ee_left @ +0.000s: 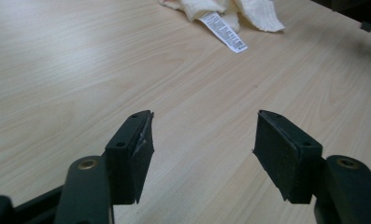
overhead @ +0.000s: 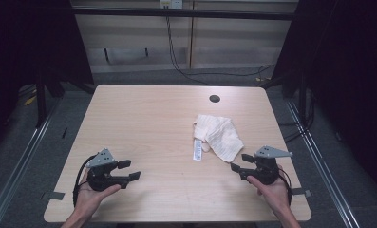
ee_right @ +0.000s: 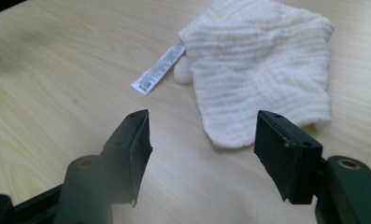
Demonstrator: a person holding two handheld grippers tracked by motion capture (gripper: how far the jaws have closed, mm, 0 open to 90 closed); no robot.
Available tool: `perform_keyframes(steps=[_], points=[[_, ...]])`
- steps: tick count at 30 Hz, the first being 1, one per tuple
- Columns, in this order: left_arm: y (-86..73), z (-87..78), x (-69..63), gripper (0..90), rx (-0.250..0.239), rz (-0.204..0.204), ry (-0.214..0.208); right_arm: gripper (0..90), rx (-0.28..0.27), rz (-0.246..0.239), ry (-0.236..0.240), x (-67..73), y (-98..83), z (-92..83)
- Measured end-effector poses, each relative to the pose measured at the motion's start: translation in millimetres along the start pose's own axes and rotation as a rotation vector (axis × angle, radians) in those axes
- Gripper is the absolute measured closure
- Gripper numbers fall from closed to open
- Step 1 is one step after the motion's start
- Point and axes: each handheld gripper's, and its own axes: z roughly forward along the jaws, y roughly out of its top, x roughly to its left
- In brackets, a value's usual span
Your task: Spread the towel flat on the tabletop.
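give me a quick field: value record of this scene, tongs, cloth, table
surface: light wooden table with a round hole near its far edge
cloth: crumpled cream cloth, right of centre, white label sticking out flat
left tongs: left gripper open, holding nothing, near the front left
right tongs: right gripper open, holding nothing, just short of the cloth
contact: neither touches the cloth

High view overhead; gripper views share the cloth [ee_right: 262,79]
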Motion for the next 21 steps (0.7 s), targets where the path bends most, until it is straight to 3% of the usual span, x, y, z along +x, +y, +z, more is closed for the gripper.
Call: perform_keyframes(steps=[1,2,3,5,7,11,13,15,16,17,18,20,21], points=[[0.8,0.6,0.9,35.3,0.006,-0.021,0.005,36.7,-0.004,0.0,0.001,0.0,2.6,1.5],[2.6,-1.3,0.7,40.0,0.006,0.004,0.034,36.9,0.0,-0.011,0.0,0.0,9.6,5.3],[2.6,-1.3,0.7,44.3,0.006,0.004,0.034,36.9,0.0,-0.011,0.0,0.0,9.6,5.3],[4.6,-4.8,0.6,44.0,-0.022,0.013,0.026,38.2,-0.005,-0.011,0.019,-1.0,17.2,9.0],[6.0,-9.1,0.1,45.7,-0.06,0.054,0.03,38.2,-0.015,-0.011,0.033,-2.6,23.7,12.0],[7.9,-8.9,0.4,43.5,-0.069,0.073,0.03,38.1,-0.019,-0.029,0.018,-7.9,40.1,19.0],[5.8,-5.9,-0.7,44.3,-0.073,0.061,0.0,37.9,0.002,-0.04,0.015,-10.6,49.3,24.0],[3.2,-2.6,-2.0,43.9,-0.031,0.041,-0.005,37.0,0.027,-0.053,0.007,-14.2,58.9,28.6],[-0.4,1.1,-0.1,38.9,-0.007,0.0,-0.025,34.9,0.046,-0.06,0.005,-18.6,67.3,35.1],[-0.4,1.1,-0.1,37.9,-0.007,0.0,-0.025,34.9,0.046,-0.06,0.005,-18.6,67.3,35.1],[-3.6,3.6,3.4,36.8,-0.001,-0.027,-0.042,34.3,0.064,-0.069,0.004,-22.8,73.3,43.8],[-4.5,3.9,4.7,35.3,0.002,-0.029,-0.043,34.1,0.073,-0.07,0.01,-24.8,75.1,48.8],[-5.3,3.8,5.3,35.0,-0.001,-0.033,-0.039,32.0,0.086,-0.066,0.019,-28.6,76.5,59.8]])
